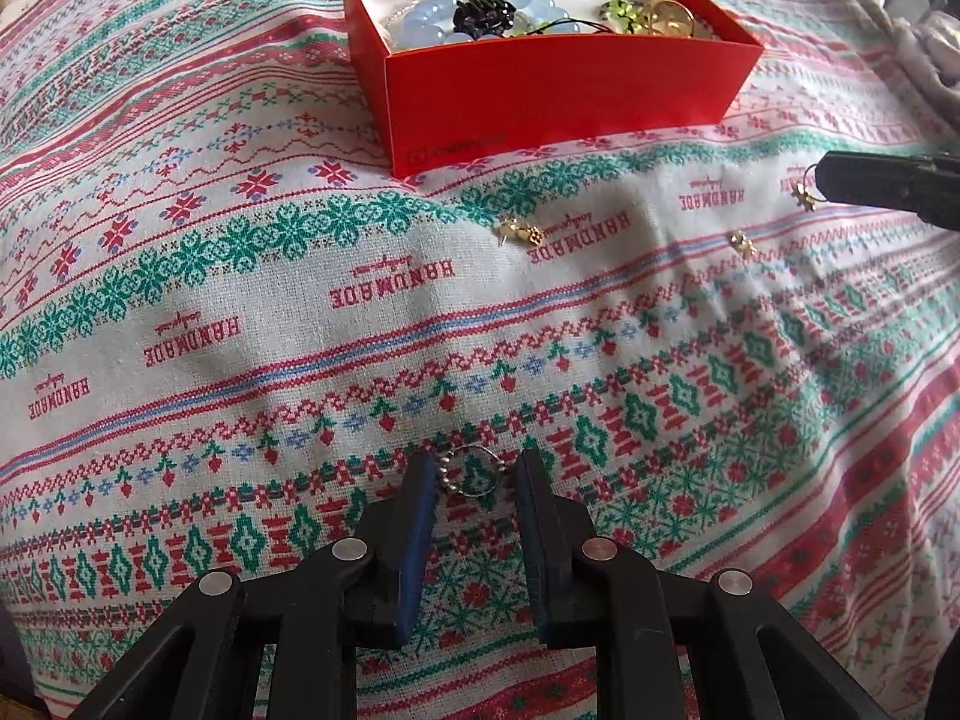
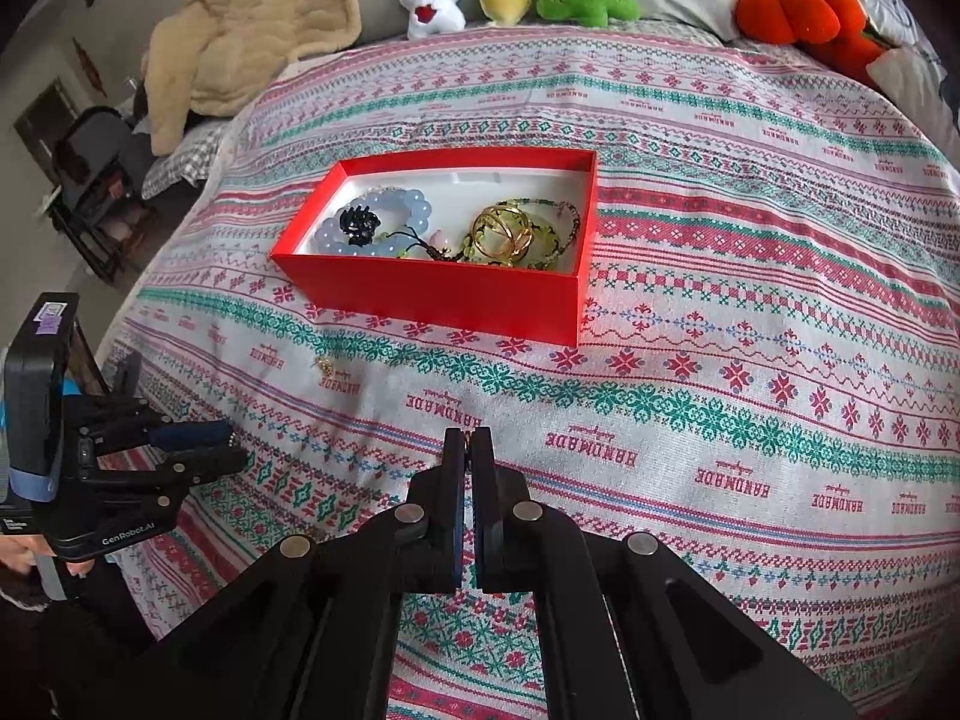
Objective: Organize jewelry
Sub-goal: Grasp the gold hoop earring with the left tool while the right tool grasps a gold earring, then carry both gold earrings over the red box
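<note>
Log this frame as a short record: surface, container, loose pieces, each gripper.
surface: patterned cloth spread over a bed
container: open red box holding a blue bead bracelet, a black clip and gold rings
loose pieces: gold earring and a second gold earring lying on the cloth in front of the box
left gripper: closed on a beaded ring at cloth level
right gripper: shut, pinching a small gold earring that dangles from its tip
</note>
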Available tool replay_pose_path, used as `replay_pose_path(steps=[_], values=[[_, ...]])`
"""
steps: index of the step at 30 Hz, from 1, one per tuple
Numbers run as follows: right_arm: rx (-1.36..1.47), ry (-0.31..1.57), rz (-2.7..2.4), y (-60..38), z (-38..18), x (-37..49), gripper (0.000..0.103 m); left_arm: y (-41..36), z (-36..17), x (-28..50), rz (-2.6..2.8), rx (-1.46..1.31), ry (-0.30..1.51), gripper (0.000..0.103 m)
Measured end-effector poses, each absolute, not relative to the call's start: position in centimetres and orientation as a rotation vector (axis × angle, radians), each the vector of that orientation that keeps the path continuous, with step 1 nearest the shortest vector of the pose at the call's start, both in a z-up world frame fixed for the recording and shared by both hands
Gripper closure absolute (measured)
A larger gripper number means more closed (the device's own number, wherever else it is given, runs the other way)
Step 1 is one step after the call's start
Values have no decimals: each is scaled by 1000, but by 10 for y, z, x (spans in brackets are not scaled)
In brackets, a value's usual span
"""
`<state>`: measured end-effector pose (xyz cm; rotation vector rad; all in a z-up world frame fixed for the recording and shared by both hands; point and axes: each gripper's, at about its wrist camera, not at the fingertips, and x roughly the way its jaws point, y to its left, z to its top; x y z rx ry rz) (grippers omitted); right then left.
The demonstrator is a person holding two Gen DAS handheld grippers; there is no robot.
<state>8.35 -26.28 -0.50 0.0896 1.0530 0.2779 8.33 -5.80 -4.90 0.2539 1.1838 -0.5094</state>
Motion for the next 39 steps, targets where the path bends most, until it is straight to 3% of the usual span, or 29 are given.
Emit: replay_pose_path(steps=[12,14,21,23,25,27,32,35,37,39], values=[[74,1065,281,-255,-8,85,102,-64,-49,74,-514,297,1168,88],[75,1061,282,-254,-5,85,102,-59,-47,74,-518,289,1169,103],[82,1033,291,-251,8,87,102,-54,-40,79,-511,273,1165,103],[86,1026,293,-251,12,87,102,-54,-38,78,-502,285,1155,94],[87,1022,298,-251,14,86,102,-52,-38,77,-502,303,1147,74],[88,1025,302,-250,13,86,102,-52,-42,77,-487,327,1139,64],[82,1045,301,-249,6,85,102,-47,-51,81,-487,317,1134,64],[79,1048,304,-247,5,84,102,-46,-52,84,-490,305,1137,70],[79,1047,305,-246,5,84,102,-47,-51,83,-495,314,1135,81],[78,1045,306,-245,6,84,102,-49,-51,82,-498,322,1134,85]])
